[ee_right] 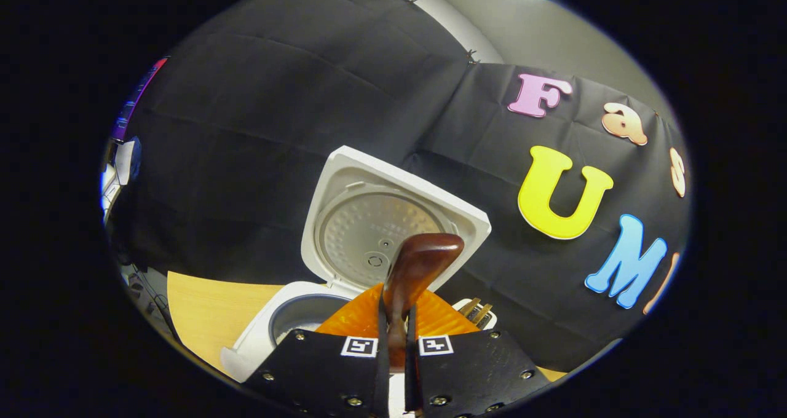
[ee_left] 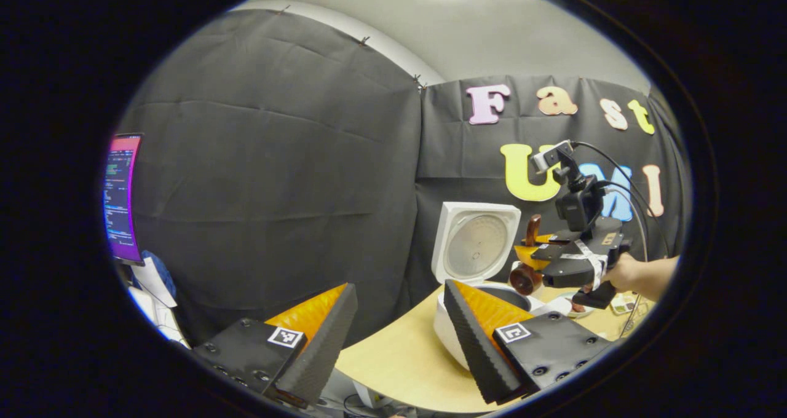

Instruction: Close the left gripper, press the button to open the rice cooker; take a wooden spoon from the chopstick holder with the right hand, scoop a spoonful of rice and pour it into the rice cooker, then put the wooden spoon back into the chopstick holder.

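Right gripper (ee_right: 396, 338): fingers pressed on the spoon (ee_right: 418, 267) handle; the bowl end stands up ahead of them, in front of the cooker lid (ee_right: 375, 221).
Right gripper from the left gripper view (ee_left: 535, 261): held by a hand (ee_left: 624, 273), spoon (ee_left: 532, 228) in its grip, above the table just right of the cooker.
Left gripper (ee_left: 399, 338): fingers spread wide, nothing between them, hovering over the table's near edge.
Cooker (ee_left: 449, 332): open, lid upright at the back; its white body sits behind the left gripper's right finger, which hides part of it.
Pot (ee_right: 307, 313): grey inner pot under the lid, left of the right gripper.
Holder (ee_right: 476, 310): wooden tips peek out just right of the right gripper.
Table (ee_left: 399, 356): light wood.
Room: black cloth wall behind; a lit screen (ee_left: 120, 200) far left.
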`<act>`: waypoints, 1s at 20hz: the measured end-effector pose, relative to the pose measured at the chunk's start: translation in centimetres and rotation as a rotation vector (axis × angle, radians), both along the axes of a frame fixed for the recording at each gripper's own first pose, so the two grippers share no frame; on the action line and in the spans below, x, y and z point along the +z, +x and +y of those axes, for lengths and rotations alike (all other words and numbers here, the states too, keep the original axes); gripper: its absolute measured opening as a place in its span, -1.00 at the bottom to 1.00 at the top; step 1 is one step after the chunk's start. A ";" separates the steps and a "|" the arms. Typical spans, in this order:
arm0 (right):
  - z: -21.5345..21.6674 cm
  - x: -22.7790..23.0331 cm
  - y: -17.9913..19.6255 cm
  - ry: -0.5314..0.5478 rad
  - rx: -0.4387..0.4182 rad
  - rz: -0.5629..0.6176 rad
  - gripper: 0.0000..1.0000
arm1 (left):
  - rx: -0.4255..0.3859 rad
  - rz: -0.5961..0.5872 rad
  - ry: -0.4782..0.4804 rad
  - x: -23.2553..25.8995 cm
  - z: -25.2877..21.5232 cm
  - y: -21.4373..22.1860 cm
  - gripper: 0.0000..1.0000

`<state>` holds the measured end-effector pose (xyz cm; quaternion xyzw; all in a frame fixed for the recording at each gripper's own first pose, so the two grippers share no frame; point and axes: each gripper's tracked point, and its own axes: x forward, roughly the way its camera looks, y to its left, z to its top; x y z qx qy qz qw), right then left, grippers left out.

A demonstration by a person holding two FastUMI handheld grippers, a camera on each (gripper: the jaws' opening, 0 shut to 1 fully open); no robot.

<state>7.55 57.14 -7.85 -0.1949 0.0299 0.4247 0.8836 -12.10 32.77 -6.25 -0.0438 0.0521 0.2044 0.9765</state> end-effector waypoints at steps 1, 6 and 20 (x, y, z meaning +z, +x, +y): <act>-0.4 0.7 -0.1 0.022 -0.005 0.020 -0.79 | -0.004 -0.006 0.003 0.3 -0.1 0.0 1.00; -3.5 4.1 0.5 0.186 -0.060 0.188 -0.79 | -0.027 -0.024 0.021 1.6 -1.5 0.9 1.00; -19.1 9.0 3.1 0.437 -0.253 0.317 -0.79 | -0.123 -0.083 0.050 5.6 -7.8 6.3 1.00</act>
